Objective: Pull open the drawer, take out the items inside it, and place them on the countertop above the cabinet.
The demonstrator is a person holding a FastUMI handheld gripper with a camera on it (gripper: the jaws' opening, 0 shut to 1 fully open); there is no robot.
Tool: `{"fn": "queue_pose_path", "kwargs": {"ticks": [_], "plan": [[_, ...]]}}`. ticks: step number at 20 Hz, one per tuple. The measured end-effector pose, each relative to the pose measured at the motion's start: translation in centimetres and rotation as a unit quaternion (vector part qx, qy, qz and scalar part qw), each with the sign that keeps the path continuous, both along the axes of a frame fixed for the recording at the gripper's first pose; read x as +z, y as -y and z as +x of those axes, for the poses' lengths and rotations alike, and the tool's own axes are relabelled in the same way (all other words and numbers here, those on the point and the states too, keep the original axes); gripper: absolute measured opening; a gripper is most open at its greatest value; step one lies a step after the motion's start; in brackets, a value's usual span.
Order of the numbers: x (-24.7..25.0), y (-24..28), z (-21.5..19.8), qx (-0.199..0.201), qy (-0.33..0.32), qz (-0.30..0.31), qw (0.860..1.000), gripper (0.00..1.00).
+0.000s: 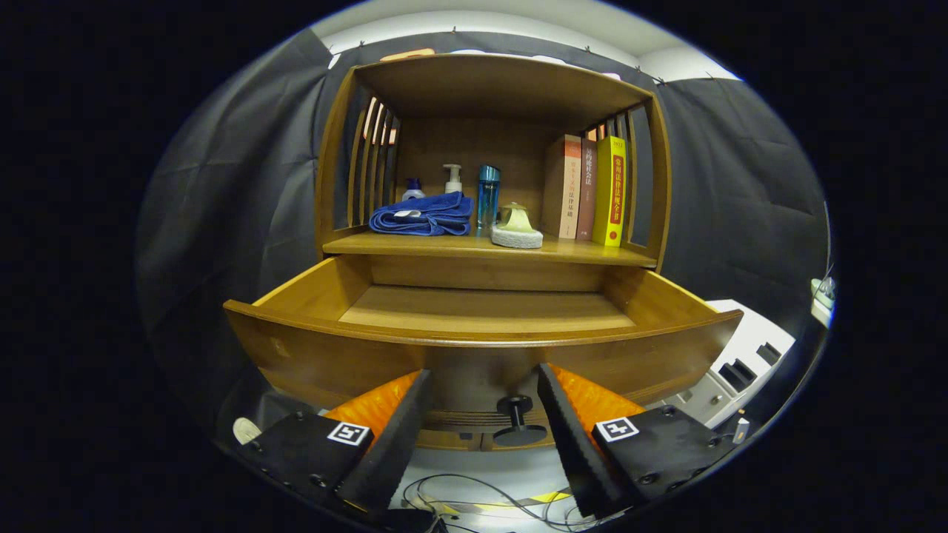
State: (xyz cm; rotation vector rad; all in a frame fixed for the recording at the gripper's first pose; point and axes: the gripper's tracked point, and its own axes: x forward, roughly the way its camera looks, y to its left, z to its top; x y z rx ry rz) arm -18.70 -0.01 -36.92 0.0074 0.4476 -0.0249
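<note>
The wooden drawer (481,348) stands pulled out toward me, and the part of its floor I can see is bare. Its dark round knob (516,418) sits low on the drawer front, between my two fingers and untouched by them. My gripper (485,389) is open, its fingertips just in front of the drawer front. On the countertop (585,252) above the drawer lie a folded blue towel (424,215), a pale sponge-like item (516,228), a blue bottle (487,195), a white pump bottle (452,179) and a small blue-capped bottle (412,189).
Three upright books (589,189) stand at the countertop's right end, under the cabinet's top shelf and between slatted sides. Cables (481,500) lie on the floor below the fingers. A white device (740,366) sits to the right of the drawer.
</note>
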Motion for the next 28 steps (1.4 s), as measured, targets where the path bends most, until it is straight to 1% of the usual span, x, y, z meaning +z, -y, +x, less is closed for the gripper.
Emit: {"fn": "queue_pose_path", "kwargs": {"ticks": [1, 2, 6, 10, 15, 22, 28], "plan": [[-0.1, 0.1, 0.3, -0.001, -0.004, -0.002, 1.0, 0.96], [-0.4, 0.2, 0.8, 0.001, -0.008, -0.009, 1.0, 0.98], [-1.0, 0.3, 2.7, 0.008, -0.015, -0.031, 0.999, 0.99], [-0.9, 0.4, 5.6, 0.014, -0.011, -0.035, 0.999, 0.99], [-2.0, 0.3, 8.6, 0.017, -0.024, -0.048, 0.998, 0.99], [-3.2, 0.3, 11.7, 0.015, -0.031, -0.048, 0.998, 0.99], [-4.2, 0.1, 14.1, 0.018, -0.039, -0.062, 0.997, 0.98]]}}
